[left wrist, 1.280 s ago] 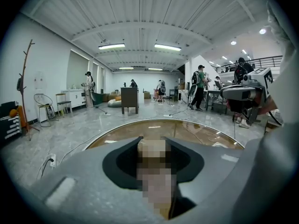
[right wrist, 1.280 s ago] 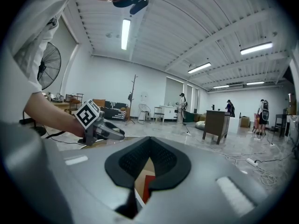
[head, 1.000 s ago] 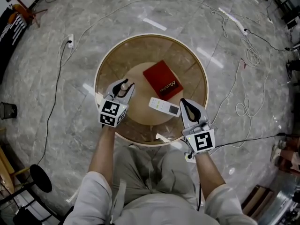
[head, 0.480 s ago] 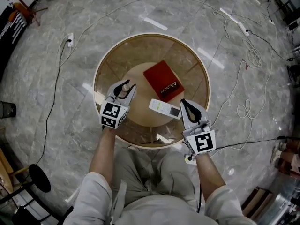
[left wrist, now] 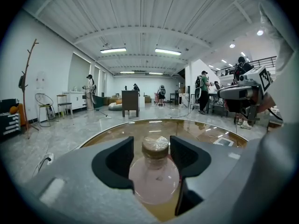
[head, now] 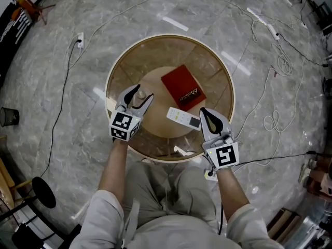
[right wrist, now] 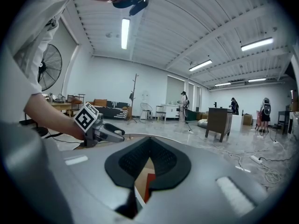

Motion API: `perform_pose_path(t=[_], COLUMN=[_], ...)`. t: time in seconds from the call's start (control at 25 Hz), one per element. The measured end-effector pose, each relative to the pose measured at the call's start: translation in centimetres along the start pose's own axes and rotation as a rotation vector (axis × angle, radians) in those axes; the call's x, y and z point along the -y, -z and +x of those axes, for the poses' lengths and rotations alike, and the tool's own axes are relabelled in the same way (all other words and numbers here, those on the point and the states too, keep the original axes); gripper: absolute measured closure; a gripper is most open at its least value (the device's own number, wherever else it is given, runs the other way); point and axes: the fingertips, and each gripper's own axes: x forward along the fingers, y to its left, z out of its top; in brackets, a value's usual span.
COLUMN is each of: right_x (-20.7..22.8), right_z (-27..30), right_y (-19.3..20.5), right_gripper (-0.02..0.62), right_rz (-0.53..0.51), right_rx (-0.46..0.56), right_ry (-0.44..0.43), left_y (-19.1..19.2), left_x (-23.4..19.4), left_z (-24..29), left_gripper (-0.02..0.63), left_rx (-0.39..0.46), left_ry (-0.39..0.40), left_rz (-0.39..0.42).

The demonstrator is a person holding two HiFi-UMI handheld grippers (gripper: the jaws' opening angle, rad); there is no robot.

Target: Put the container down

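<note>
Wider apart than a second ago, the jaws of your left gripper are opening around the corked flask; earlier in the head view they sat closed in on its neck. The flask stands left of centre on the round glass table, at much the same spot as before. The red book lies just right of centre and the remote control below it, both well apart from the flask and both unmoved. Your right gripper hovers at the lower right, over the table's near edge, much where it was.

From the left gripper view, the flask fills the middle of the frame, upright, its cork between the two black pads. A sliver of brown tabletop shows on each side of the cork, so the pads no longer press on it. The round body appears to rest on the glass, though its base is hidden behind the gripper's grey housing.

From the right gripper view, your right jaws are drawn together at their tips with nothing between them; a strip of the book and the table shows through the hollow behind the tips. The left gripper sits at middle left.

Judging by this, the container is down and let go; what remains is to draw the left gripper straight back without clipping the cork.
</note>
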Motion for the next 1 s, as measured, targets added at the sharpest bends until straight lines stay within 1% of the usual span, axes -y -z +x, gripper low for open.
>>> perform_pose_path(t=[0.12, 0.28, 0.48, 0.6, 0.76, 0.88, 1.0], right_x=[0.0, -0.3, -0.7, -0.7, -0.7, -0.8, -1.1], right_z=[0.1, 0.5, 1.0, 1.2, 1.1, 1.2, 1.0], right_y=[0.0, -0.4, -0.8, -0.8, -0.5, -1.2, -1.8], right_gripper=[0.589, 0.591, 0.590, 0.589, 0.591, 0.591, 0.591], right_rz=[-0.013, -0.008, -0.003, -0.024, -0.041, -0.027, -0.037], right_rx=[-0.004, 0.002, 0.007, 0.012, -0.009, -0.010, -0.020], right_ry=[-0.007, -0.018, -0.028, -0.042, -0.046, -0.051, -0.062], left_y=[-0.3, -0.7, -0.8, -0.8, -0.9, -1.1, -1.5], left_x=[0.0, -0.5, -0.9, -1.0, -1.1, -1.1, -1.2], left_z=[-1.0, -1.9, -2.7, -3.0, -3.7, -4.6, -5.9], left_gripper=[0.328, 0.328, 0.327, 0.327, 0.325, 0.327, 0.328], left_rx=[0.008, 0.021, 0.016, 0.012, 0.003, -0.006, -0.014], left_ry=[0.001, -0.014, -0.019, -0.023, -0.027, -0.033, -0.043], left_rz=[0.000, -0.006, -0.001, 0.002, 0.001, 0.001, -0.006])
